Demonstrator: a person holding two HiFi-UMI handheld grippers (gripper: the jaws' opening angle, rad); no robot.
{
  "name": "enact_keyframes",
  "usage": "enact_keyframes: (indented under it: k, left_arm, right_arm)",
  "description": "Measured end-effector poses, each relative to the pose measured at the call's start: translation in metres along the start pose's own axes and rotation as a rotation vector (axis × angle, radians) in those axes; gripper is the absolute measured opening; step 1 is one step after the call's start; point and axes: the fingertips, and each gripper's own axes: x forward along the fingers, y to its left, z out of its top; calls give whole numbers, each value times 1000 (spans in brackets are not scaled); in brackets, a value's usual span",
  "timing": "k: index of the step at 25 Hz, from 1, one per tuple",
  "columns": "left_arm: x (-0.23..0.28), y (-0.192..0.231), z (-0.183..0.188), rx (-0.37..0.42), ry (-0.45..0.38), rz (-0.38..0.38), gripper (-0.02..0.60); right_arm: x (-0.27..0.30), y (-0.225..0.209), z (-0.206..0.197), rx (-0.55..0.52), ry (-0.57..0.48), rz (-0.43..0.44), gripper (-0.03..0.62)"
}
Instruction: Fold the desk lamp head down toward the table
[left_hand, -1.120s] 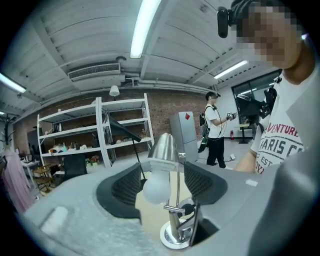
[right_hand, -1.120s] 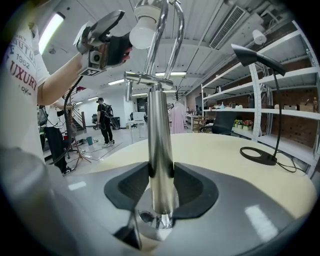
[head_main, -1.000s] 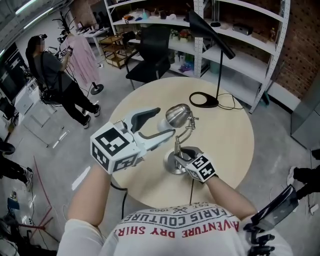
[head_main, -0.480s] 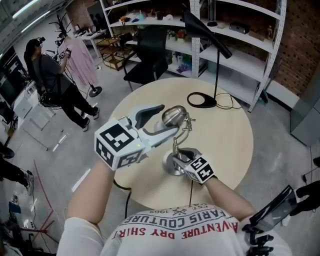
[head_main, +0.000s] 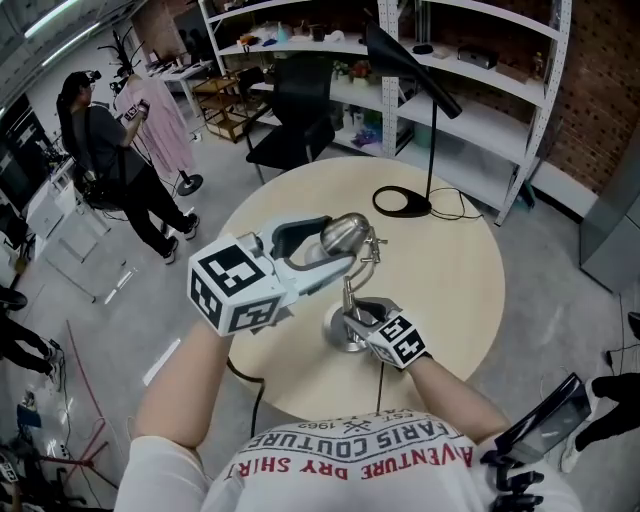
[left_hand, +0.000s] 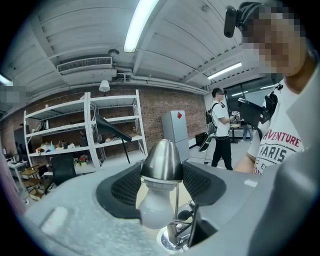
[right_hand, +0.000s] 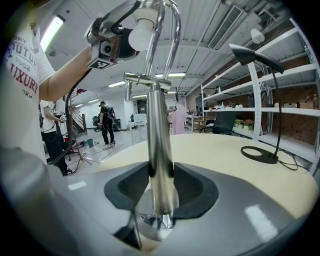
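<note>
- So, the lamp head (head_main: 347, 232) (left_hand: 161, 159) is sat right between the jaws of the left tongs (head_main: 335, 246) (left_hand: 162, 176), which are closing on it. In the left gripper view no gap can be seen between the ribbed black pads and the sides of the shade's rim.
- Lower down, the upright pole (head_main: 350, 290) (right_hand: 159, 150) is clamped by the right tongs (head_main: 356, 312) (right_hand: 161, 187), just above the round base (head_main: 338, 335) (right_hand: 152, 225) on the table (head_main: 450, 285).
- Shapes and finish: the head is a smooth bullet-shaped shade in brushed metal, with a frosted white bulb (left_hand: 154, 214) poking out. The pole and base are shiny chrome, and the table is round pale wood.
- A thin black lamp (head_main: 412, 200) is stood well apart at the far edge.
- Compared with a second ago, the head was out past the wide-open left tips. Now it's taken in between them, and the right grip looks unchanged.
</note>
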Motion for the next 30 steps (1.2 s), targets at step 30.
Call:
enact_keyframes:
  k: [30]
  left_arm:
    - [-22, 8, -9, -46, 4, 21, 252]
  right_arm:
    - [-1, -3, -1, 12, -2, -17, 150]
